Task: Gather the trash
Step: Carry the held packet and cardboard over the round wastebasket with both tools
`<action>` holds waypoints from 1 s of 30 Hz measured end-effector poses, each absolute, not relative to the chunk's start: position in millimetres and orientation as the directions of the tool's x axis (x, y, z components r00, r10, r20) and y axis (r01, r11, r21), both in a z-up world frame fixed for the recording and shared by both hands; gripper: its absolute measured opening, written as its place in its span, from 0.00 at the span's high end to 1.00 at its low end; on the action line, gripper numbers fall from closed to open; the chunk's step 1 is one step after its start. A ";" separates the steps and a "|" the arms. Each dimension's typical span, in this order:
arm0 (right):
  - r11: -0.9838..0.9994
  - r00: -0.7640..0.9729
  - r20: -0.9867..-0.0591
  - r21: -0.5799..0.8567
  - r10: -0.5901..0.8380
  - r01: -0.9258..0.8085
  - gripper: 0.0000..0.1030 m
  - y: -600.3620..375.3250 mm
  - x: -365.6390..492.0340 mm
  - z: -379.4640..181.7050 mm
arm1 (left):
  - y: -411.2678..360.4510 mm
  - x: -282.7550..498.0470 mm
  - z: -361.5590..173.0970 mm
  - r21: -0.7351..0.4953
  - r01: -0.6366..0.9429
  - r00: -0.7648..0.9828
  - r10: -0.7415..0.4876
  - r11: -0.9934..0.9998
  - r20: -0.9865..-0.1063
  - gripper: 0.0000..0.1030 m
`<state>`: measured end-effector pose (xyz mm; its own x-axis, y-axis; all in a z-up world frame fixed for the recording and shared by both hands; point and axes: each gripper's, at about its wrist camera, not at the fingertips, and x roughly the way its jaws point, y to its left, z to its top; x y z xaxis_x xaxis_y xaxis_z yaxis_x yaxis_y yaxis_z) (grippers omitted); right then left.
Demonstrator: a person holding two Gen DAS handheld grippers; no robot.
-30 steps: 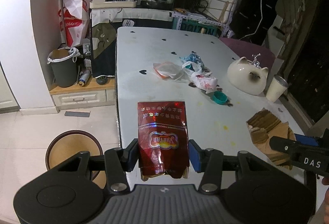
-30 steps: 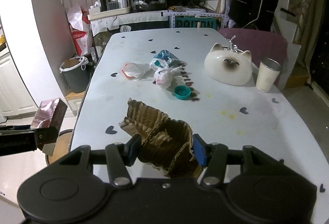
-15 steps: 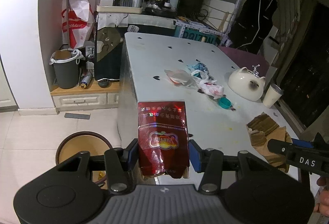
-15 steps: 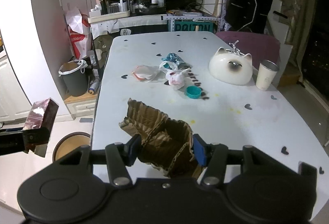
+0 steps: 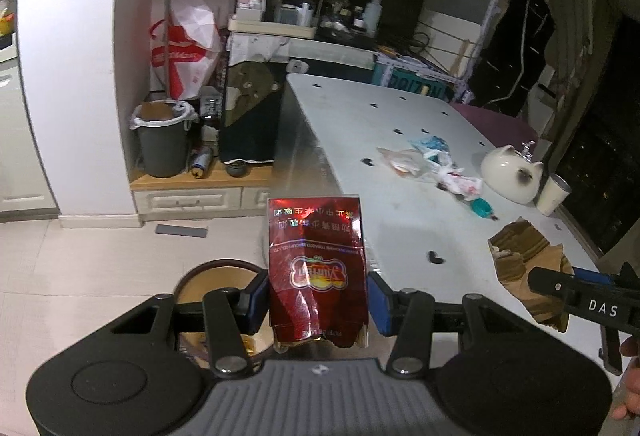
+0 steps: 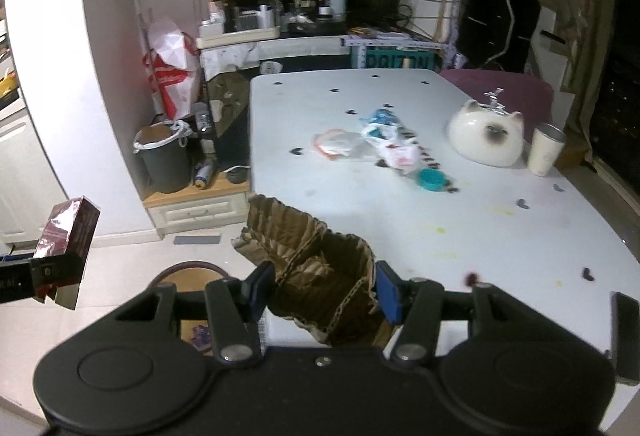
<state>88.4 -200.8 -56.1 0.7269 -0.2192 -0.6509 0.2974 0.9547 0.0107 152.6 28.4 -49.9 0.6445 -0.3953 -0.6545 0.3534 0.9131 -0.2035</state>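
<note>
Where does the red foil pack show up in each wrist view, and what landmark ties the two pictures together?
Left wrist view: the red foil pack stands at bottom centre, clamped in the left gripper.
Right wrist view: the same pack shows at the far left edge, seen side-on.
Shared landmark: the cat-shaped white ceramic piece on the table, at the right in both views.

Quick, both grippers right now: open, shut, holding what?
Left gripper: shut on the red packet.
Right gripper: shut on the crumpled cardboard.
</note>
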 end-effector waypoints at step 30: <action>0.989 0.606 -0.794 0.125 0.052 0.079 0.46 -97.9 304.4 -154.4 | 135.8 305.0 -130.5 -0.262 0.056 0.512 -0.253 0.963 -0.821 0.51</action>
<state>304.4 -97.9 -154.4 0.6063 0.0520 -0.7935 0.0786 0.9890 0.1249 304.9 135.8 -130.5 0.5116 -0.2535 -0.8210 0.0563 0.9633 -0.2623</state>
